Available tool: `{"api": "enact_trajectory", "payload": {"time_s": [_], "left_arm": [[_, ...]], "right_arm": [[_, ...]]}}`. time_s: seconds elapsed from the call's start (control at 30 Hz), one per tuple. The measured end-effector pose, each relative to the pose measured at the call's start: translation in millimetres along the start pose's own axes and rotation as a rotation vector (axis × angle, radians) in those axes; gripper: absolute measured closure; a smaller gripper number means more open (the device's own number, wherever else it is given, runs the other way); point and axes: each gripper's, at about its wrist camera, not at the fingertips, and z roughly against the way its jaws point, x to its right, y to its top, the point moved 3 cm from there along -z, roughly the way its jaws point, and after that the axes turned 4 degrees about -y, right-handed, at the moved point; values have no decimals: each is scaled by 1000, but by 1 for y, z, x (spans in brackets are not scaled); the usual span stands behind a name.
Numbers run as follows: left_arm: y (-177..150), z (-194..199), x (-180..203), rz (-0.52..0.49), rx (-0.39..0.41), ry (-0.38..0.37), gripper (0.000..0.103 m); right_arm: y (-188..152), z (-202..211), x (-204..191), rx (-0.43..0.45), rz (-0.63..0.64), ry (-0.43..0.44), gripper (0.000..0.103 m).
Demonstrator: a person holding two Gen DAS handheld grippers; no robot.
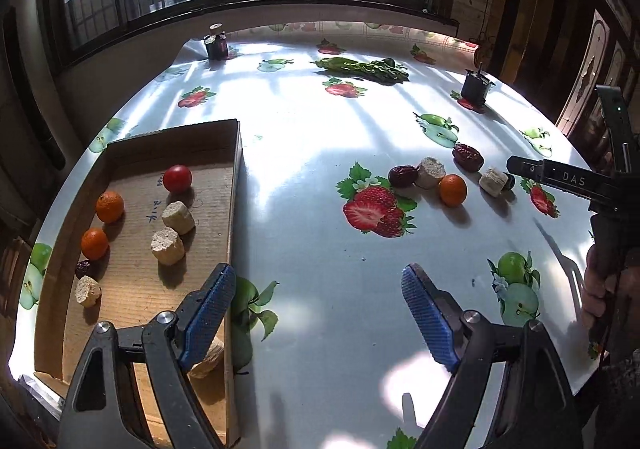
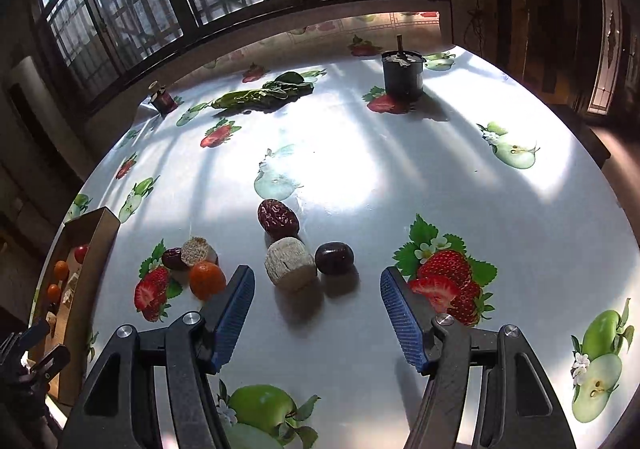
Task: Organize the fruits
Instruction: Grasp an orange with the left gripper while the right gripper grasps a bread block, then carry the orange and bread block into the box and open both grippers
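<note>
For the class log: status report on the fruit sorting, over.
Both tongs open, left, right, nothing held. Pale chunk and dark fruit just ahead of right. Box part filled. Path clear.

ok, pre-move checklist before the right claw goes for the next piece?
1. Right claw empty, jaws apart: ok.
2. Target chosen: pale cut chunk sits just ahead of it: ok.
3. Clearance around target: dark round fruit and wrinkled red date crowd it, contact cannot tell: not ok.
4. Left claw empty, over the box edge, clear of the pile: ok.
5. Cardboard box has free floor for more: ok.
6. Loose orange clear of the left finger: cannot tell.
</note>
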Motion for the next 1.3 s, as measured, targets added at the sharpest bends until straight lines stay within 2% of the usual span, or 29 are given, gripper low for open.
{"api": "enact_trajectory", "payload": {"time_s": [0.1, 0.17, 0.27, 0.33, 0.4, 0.43, 0.5, 0.57, 0.87, 0.9, 0.93, 0.97, 1.03, 1.17, 1.3], "left_arm": [[2, -5, 4, 6, -9, -24, 18], [3, -9, 5, 14, -17, -31, 18], [5, -18, 7, 25, -33, -34, 18], [6, -23, 10, 25, -42, -40, 19], [7, -28, 14, 19, -47, -46, 19], [8, -30, 17, 14, -49, -49, 19], [10, -35, 22, 5, -57, -51, 19], [12, -42, 28, -2, -65, -56, 19], [13, -65, 57, -44, -104, -108, 19], [15, -66, 60, -50, -103, -116, 19], [17, -66, 64, -58, -99, -124, 19], [21, -67, 68, -70, -92, -131, 19], [28, -69, 76, -95, -70, -145, 19], [42, -81, 94, -139, -48, -195, 39], [50, -103, 106, -157, -64, -201, 46]], "right_arm": [[5, -15, -13, 17, 46, 11, 34], [4, -25, -20, 16, 72, 22, 49], [0, -37, -24, -3, 83, 59, 50], [-1, -34, -26, -28, 71, 180, 50], [-2, -24, -25, -18, 32, 304, 50], [-1, -20, -23, -2, 23, 307, 50], [-1, -20, -22, 10, 31, 257, 50], [-4, -28, -21, -11, 36, 219, 50], [-6, -53, -35, -46, 51, 170, 49], [-6, -53, -33, -53, 42, 177, 50], [-6, -52, -30, -57, 34, 173, 60], [-6, -52, -27, -60, 26, 174, 65], [-7, -50, -21, -63, 1, 167, 65], [-7, -45, -10, -58, -44, 173, 65], [-5, -42, -3, -55, -79, 189, 65]]}}
